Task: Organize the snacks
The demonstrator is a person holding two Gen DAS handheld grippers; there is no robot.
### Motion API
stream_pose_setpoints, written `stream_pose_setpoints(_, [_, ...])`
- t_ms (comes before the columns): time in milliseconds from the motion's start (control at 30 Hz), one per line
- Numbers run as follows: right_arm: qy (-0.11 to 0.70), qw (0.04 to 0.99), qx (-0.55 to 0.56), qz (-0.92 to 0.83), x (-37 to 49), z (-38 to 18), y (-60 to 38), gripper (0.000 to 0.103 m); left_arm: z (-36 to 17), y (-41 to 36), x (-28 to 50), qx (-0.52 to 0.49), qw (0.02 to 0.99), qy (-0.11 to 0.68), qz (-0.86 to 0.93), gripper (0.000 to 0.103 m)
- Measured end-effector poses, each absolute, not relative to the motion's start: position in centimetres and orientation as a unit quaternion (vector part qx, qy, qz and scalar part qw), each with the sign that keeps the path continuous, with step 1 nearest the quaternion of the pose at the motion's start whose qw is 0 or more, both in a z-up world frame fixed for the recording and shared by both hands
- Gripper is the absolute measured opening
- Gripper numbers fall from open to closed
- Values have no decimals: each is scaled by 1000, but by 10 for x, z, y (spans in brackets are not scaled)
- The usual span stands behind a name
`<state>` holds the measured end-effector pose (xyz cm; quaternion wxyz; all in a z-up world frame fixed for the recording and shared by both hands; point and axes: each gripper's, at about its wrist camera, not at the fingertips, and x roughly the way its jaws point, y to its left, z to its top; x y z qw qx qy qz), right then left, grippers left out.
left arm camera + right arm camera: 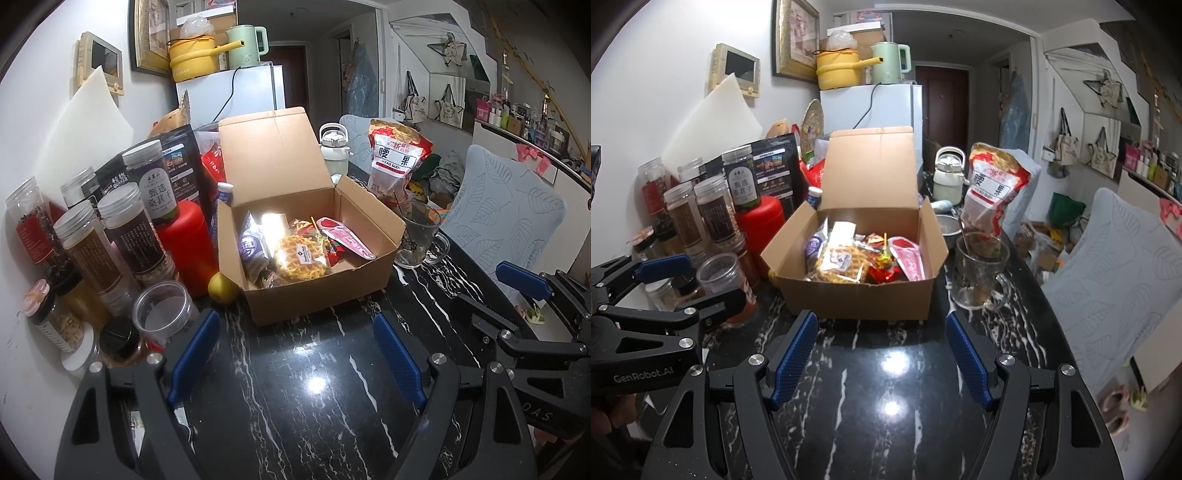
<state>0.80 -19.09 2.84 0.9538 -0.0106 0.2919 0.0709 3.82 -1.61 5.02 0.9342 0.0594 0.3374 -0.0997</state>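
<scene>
Both grippers, left (295,354) and right (882,354), hover with fingers spread and empty over bare black marble table (886,424). Snacks fill the open cardboard box (857,299) just ahead (jars (92,240) crowd its left, a glass mug (979,273) its right).

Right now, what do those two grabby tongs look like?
Both tongs, left and right, match: black angular plastic frames, silver round bolts, and long blue pads with a bumpy texture on each finger. White lettering reading GenRobot.AI marks the left one's side.

A black white-veined marble table (314,398) carries an open cardboard box (317,295), a glass mug (417,236), jars (88,251) and a lemon (222,288)
</scene>
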Motion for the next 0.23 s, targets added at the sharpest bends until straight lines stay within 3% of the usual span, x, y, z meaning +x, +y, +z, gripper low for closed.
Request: stream_pose_setpoints(233, [294, 953, -12, 73, 9, 27, -189, 73, 47, -15, 42, 58, 932, 342, -100, 86])
